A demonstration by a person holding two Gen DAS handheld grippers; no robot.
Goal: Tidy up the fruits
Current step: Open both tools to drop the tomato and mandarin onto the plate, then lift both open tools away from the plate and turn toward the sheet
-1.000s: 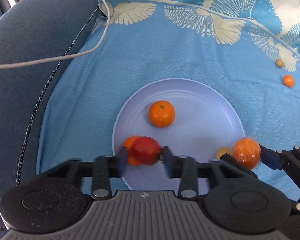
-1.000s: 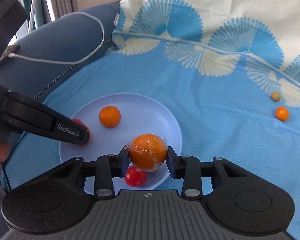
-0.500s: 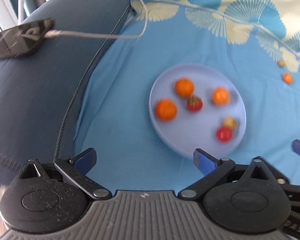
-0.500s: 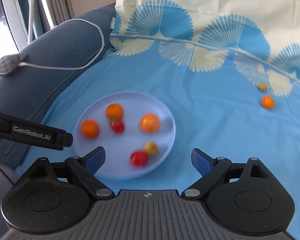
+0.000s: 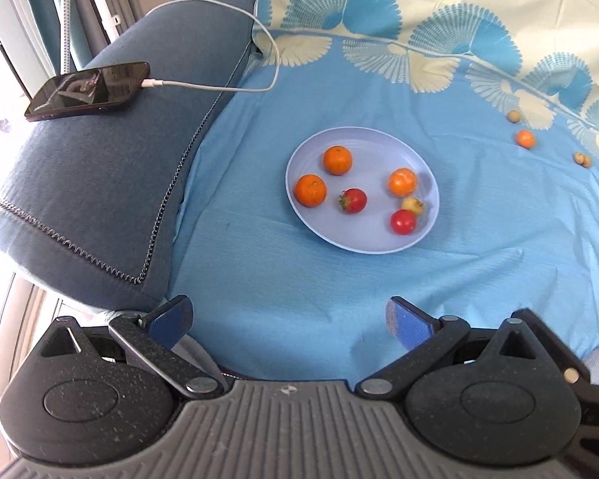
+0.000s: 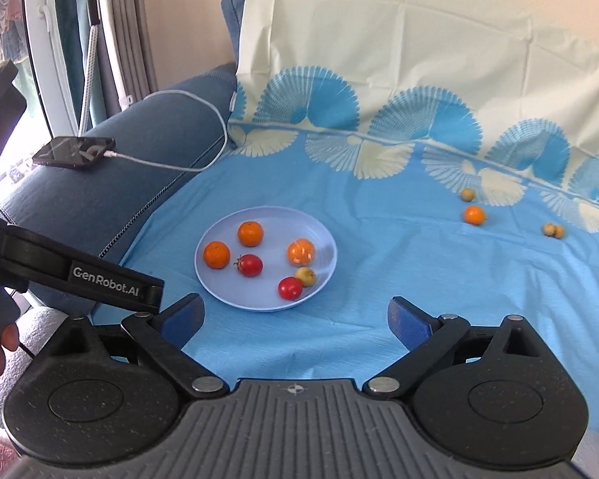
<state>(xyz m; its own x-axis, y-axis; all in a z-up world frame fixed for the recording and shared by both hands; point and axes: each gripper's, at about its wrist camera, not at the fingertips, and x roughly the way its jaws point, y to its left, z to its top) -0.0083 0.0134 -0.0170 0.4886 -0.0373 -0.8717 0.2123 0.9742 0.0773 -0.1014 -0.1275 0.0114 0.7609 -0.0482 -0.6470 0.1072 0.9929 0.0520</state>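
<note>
A pale blue plate [image 5: 379, 243] [image 6: 235, 299] lies on the blue cloth. It holds three oranges, one of them wrapped in film [image 5: 402, 182] [image 6: 300, 252], two red tomatoes [image 5: 353, 200] [image 5: 403, 221] and a small yellowish fruit [image 5: 412, 204]. My left gripper [image 5: 289, 319] is open and empty, well back from the plate's near rim. My right gripper [image 6: 295, 317] is open and empty, also drawn back from the plate. A small orange [image 6: 474, 214] and small yellowish fruits [image 6: 553, 230] lie loose on the cloth at the far right.
A dark blue sofa arm [image 5: 100, 167] rises on the left, with a phone [image 5: 88, 90] and its white cable on top. The cloth climbs the sofa back behind the plate. The left gripper's body [image 6: 80, 275] crosses the right wrist view's left side.
Both grippers opened and let go of the tomato and the wrapped orange onto the plate. Both then pulled up and back, away from the plate.
</note>
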